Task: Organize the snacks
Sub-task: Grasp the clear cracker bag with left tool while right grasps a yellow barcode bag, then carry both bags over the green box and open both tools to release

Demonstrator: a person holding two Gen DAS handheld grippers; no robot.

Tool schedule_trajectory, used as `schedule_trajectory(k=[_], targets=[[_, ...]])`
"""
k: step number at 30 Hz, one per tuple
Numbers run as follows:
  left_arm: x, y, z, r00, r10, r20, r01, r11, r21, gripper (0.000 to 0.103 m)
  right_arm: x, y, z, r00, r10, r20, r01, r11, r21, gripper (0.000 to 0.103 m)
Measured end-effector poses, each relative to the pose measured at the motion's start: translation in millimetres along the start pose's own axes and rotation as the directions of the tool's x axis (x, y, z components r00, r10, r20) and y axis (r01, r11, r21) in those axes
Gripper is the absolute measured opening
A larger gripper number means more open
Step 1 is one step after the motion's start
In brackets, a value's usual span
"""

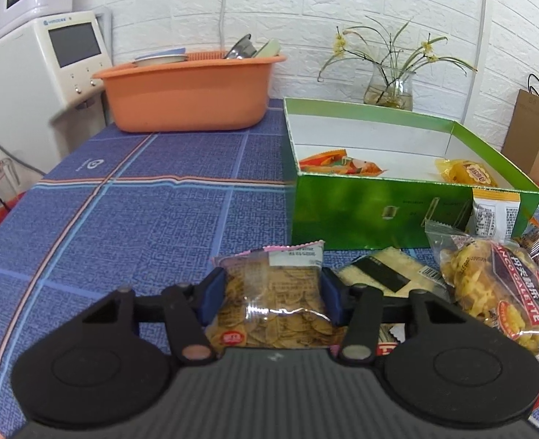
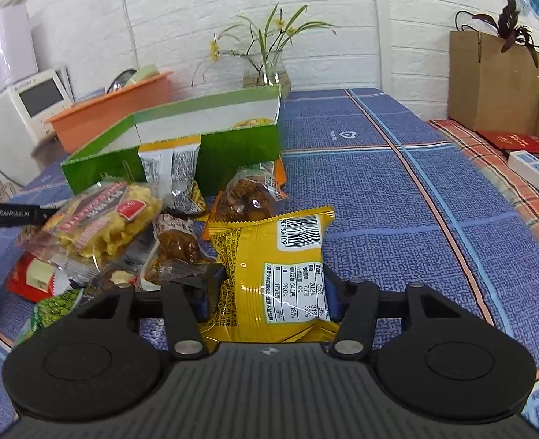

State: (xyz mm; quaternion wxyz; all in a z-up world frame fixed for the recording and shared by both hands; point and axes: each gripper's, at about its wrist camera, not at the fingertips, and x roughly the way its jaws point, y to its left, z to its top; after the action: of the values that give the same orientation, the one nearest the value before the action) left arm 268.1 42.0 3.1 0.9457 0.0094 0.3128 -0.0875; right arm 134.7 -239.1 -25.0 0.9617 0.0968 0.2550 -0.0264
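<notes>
My left gripper (image 1: 272, 294) is shut on a clear bag of round crackers (image 1: 275, 303), its blue pads pressing both sides, just above the blue cloth. The green box (image 1: 361, 208) stands ahead to the right, with an orange packet (image 1: 337, 162) and a yellow packet (image 1: 465, 172) inside. My right gripper (image 2: 275, 294) is shut on a yellow snack packet (image 2: 277, 270), barcode side up. A pile of loose snacks (image 2: 104, 226) lies to its left, in front of the green box (image 2: 233, 153).
An orange tub (image 1: 192, 89) with dishes stands at the back left beside a white appliance (image 1: 31, 73). A glass vase (image 1: 390, 87) with flowers is behind the box. A brown paper bag (image 2: 489, 80) stands at the right. More snacks, including a galette bag (image 1: 496, 296), lie right of my left gripper.
</notes>
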Motion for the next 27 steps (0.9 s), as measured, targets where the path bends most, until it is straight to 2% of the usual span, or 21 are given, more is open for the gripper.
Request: schedule_trajectory(k=[6, 13, 17, 21, 24, 27], targets=[[-27, 2, -3, 0.998, 0.031, 0.056, -0.029, 0.999, -0.036, 0.053, -24, 1, 7, 0.993, 0.042, 0.109, -0.045, 0.998, 0.033, 0.090], [-62, -6, 0, 0.991, 0.019, 0.132, -0.015, 0.999, -0.031, 0.053, -38, 16, 12, 0.967, 0.203, 0.153, -0.207, 0.978, 0.010, 0.090], [-89, -17, -2, 0.983, -0.025, 0.184, 0.034, 0.998, -0.045, 0.053, -43, 30, 12, 0.947, 0.275, 0.169, -0.282, 0.959, 0.023, 0.090], [-117, -32, -8, 0.967, -0.065, 0.246, 0.080, 0.996, -0.049, 0.053, -48, 45, 15, 0.935, 0.276, 0.223, -0.286, 0.958, 0.014, 0.090], [-129, -43, -10, 0.960, -0.069, 0.272, 0.077, 0.997, -0.019, 0.053, -47, 54, 18, 0.932, 0.262, 0.250, -0.269, 0.963, -0.003, 0.090], [-134, -51, -12, 0.957, -0.065, 0.283, 0.064, 0.998, 0.012, 0.053, -47, 53, 18, 0.925, 0.278, 0.259, -0.291, 0.957, 0.013, 0.090]])
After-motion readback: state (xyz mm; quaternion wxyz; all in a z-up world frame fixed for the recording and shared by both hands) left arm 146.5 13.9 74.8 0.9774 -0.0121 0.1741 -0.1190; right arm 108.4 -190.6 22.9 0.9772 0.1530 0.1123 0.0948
